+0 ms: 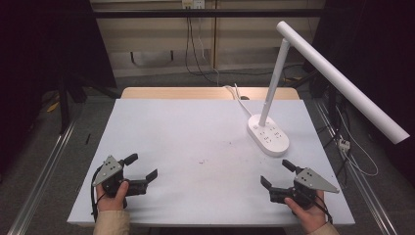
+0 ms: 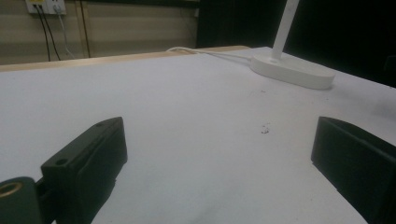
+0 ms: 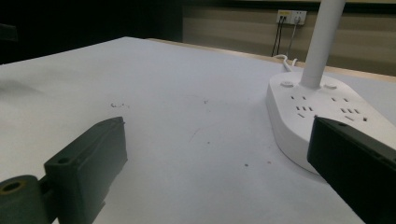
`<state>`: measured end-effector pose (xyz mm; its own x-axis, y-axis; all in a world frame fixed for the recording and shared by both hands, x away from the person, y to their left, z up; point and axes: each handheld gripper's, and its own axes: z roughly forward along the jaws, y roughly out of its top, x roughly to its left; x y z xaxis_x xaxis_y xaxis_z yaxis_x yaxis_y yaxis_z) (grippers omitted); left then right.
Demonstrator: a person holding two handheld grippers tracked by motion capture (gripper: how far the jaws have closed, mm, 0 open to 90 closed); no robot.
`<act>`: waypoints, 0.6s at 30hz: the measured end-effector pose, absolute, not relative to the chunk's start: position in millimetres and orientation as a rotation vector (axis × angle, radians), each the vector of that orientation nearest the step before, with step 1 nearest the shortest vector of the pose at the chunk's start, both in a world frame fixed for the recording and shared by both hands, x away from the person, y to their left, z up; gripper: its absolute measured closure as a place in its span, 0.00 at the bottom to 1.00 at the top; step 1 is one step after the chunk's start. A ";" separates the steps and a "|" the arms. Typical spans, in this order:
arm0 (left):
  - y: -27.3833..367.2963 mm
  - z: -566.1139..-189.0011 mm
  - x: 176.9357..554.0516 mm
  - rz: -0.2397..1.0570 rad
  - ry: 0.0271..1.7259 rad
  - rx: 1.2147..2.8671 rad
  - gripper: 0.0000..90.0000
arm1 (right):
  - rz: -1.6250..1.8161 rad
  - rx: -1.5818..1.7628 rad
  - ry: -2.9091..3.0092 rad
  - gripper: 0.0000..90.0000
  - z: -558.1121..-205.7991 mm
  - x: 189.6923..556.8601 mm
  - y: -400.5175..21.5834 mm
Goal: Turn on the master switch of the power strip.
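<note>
Both tools rest low near the front edge of the white tabletop [image 1: 186,142], each held in one of the person's hands, and both stand open with nothing between their jaws. Seen from the high view, the left tool [image 1: 145,167] sits at the near left, its grey three-cornered plate on top and its two black jaws spread and pointing toward the middle of the tabletop; the left hand [image 1: 113,195] grips it from behind, a tan sleeve showing at the bottom edge. At the near right, the right tool [image 1: 277,173] mirrors it — jaws wide apart, aimed inward and a little forward, the right hand [image 1: 306,205] wrapped around its body. Nearest to the right tool is a white desk lamp [image 1: 268,135], standing on the right half of the tabletop. Its oval base carries sockets and two round buttons, its slim stem rises from the far end of the base, and a long white bar reaches out over the right edge. In the right gripper view the lamp base [image 3: 322,116] lies just beyond the far jaw, apart from it and not touched. A white cord [image 1: 238,97] runs from the base toward the back edge. Some small dark specks [image 1: 202,161] lie on the bare surface between the two tools.
</note>
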<state>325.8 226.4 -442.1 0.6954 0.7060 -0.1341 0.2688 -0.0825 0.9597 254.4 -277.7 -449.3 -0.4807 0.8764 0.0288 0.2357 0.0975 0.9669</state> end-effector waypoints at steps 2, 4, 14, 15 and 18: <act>227.0 -442.5 326.8 0.437 0.806 1.657 0.04 | 1.410 1.089 1.795 0.05 -449.2 254.3 -277.3; 226.9 -442.1 327.0 0.438 0.803 1.658 0.04 | 1.409 1.088 1.794 0.05 -449.0 254.2 -277.4; 223.8 -440.8 327.4 0.434 0.790 1.659 0.04 | 1.399 1.089 1.810 0.06 -448.4 260.0 -274.6; 223.8 -440.5 327.4 0.435 0.790 1.659 0.04 | 1.398 1.092 1.815 0.06 -448.1 261.3 -273.9; 223.9 -440.3 327.3 0.438 0.786 1.659 0.04 | 1.398 1.098 1.822 0.06 -447.5 266.4 -270.7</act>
<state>327.3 223.9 -440.3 0.7018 0.7007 -0.1284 0.2598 -0.0840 0.9620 266.4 -270.7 -447.5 -0.4876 0.8725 0.0313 0.2561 0.1087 0.9605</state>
